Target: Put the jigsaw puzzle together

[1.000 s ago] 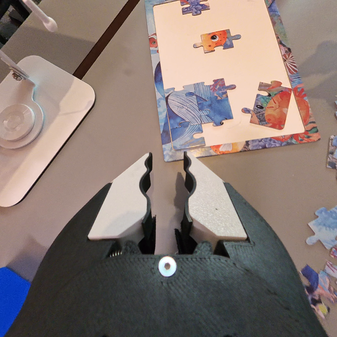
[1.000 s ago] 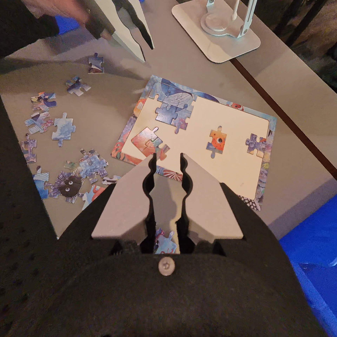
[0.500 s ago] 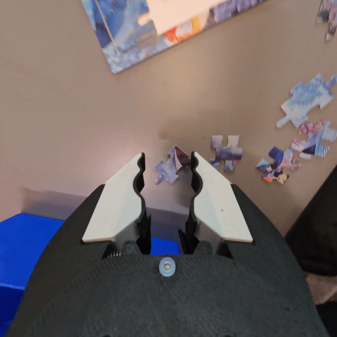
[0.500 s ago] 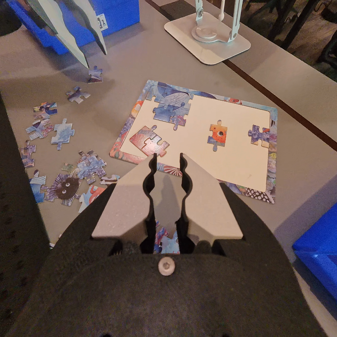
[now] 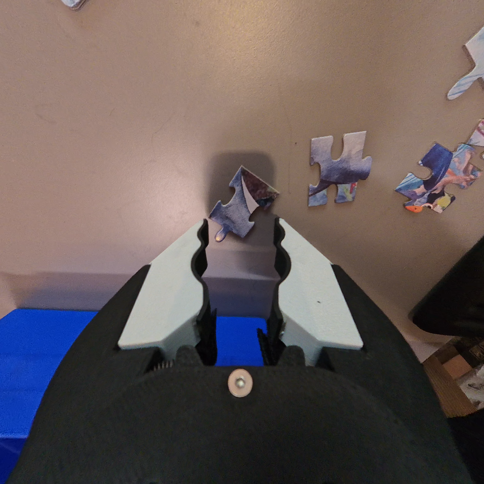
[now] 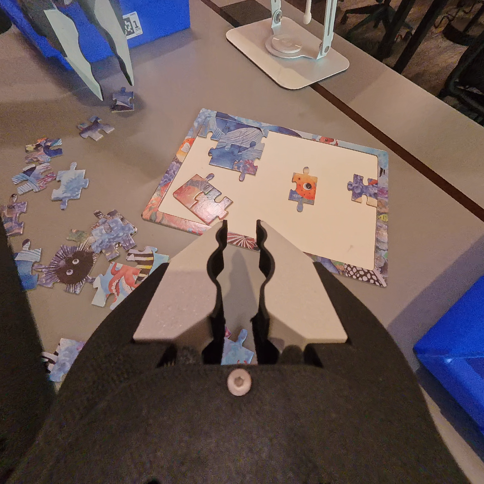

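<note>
Over by the tabletop's far-left corner, left gripper [image 5: 241, 222] hovers at a loose blue puzzle piece [image 5: 243, 203]

Its fingers are spread wide, nothing held, piece just past the tips. Right gripper [image 6: 241, 225] sits part-open and empty at the puzzle tray's [image 6: 381, 272] near border, with other loose pieces [image 6: 70, 183] scattered along the tabletop's left edge.

You have one board [image 6: 381, 235] with four placed clusters [image 6: 235, 154]; roughly fourteen loose pieces [image 6: 69, 183], overlaps blur this. Left gripper [image 5: 241, 222], right gripper [image 6: 241, 222]: two. Bins [image 6: 450, 340]: two. Stand [image 6: 288, 65]: one.
</note>
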Action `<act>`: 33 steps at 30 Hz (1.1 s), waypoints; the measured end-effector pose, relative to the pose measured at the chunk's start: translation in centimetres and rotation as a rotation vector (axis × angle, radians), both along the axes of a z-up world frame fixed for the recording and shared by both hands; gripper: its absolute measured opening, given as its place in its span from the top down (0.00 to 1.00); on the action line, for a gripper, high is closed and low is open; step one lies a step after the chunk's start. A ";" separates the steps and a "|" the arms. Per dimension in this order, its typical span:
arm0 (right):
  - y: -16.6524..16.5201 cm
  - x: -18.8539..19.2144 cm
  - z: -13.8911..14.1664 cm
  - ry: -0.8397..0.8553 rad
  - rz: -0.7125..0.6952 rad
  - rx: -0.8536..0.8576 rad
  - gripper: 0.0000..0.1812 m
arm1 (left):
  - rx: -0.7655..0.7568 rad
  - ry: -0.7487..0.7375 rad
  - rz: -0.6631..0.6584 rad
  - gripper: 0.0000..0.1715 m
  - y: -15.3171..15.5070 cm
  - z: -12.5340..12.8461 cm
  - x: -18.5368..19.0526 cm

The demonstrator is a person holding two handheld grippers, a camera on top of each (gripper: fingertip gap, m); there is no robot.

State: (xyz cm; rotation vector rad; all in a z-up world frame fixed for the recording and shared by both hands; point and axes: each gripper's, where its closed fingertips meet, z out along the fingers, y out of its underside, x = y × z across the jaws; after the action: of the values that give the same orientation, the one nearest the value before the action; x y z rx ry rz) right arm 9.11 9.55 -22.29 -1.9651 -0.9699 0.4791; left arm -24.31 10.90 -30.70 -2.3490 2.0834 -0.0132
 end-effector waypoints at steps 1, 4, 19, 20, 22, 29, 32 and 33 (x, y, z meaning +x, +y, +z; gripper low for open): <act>0.0 0.0 -0.1 -0.004 0.001 0.000 0.89 | -0.007 0.008 -0.002 0.72 -0.1 -0.2 0.0; 0.0 -0.1 -0.3 -0.013 0.005 0.004 0.89 | -0.007 0.018 -0.013 0.73 -0.1 -0.6 0.3; -0.6 -1.0 -0.1 -0.020 0.048 0.031 0.89 | 0.231 -0.237 0.010 0.69 1.9 1.3 6.8; -0.8 -1.2 -0.1 -0.021 0.060 0.035 0.89 | 0.220 -0.280 0.009 0.69 1.2 2.0 7.7; -1.0 -1.5 -0.2 -0.034 0.073 0.041 0.89 | 0.173 -0.364 -0.014 0.69 -1.0 3.1 9.7; -1.1 -1.6 -0.8 -0.074 0.081 0.047 0.89 | 0.096 -0.448 -0.167 0.73 -8.4 1.5 16.5; -1.1 -1.4 -0.8 -0.079 0.077 0.054 0.90 | 0.052 -0.376 -0.189 0.72 -9.2 1.1 15.6; -1.1 -1.4 -0.8 -0.076 0.078 0.052 0.90 | 0.003 -0.343 -0.185 0.72 -9.8 1.1 14.7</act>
State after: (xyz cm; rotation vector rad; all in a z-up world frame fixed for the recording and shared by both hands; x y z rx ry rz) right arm 7.73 8.45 -23.10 -1.9159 -1.0999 0.4207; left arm -9.62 1.15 -29.65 -1.9705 2.1089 -0.3835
